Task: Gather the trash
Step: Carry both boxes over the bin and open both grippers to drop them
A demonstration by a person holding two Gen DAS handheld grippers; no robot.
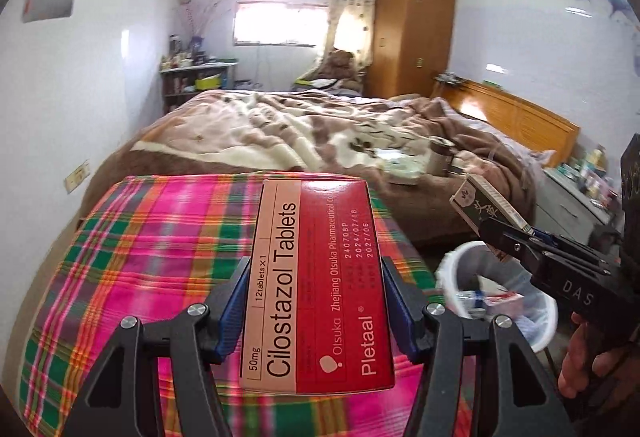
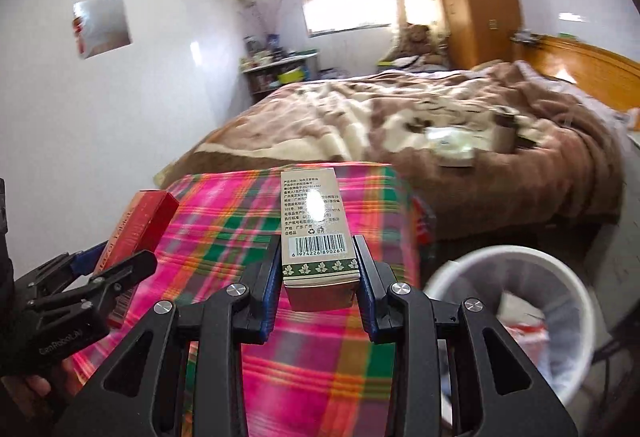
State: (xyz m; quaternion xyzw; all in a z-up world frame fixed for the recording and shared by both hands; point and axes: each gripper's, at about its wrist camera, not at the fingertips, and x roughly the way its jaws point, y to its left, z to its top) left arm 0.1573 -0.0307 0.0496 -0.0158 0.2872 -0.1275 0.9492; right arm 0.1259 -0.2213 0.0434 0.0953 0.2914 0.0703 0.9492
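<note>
Boxes ride clamped: left gripper (image 1: 316, 301) holds the red tablet box (image 1: 316, 277), right gripper (image 2: 318, 277) the beige carton (image 2: 316, 233); centre each over the bin (image 2: 516, 317) beyond the plaid cloth's (image 2: 280, 357) right edge before releasing.

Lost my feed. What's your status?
Left gripper shut on red tablet box. Right gripper shut on beige box. White bin close, path clear.

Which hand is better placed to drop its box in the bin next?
Right, probably: the right gripper with its beige box sits beside the white bin, while the left gripper holds the red box over the plaid cloth.
</note>
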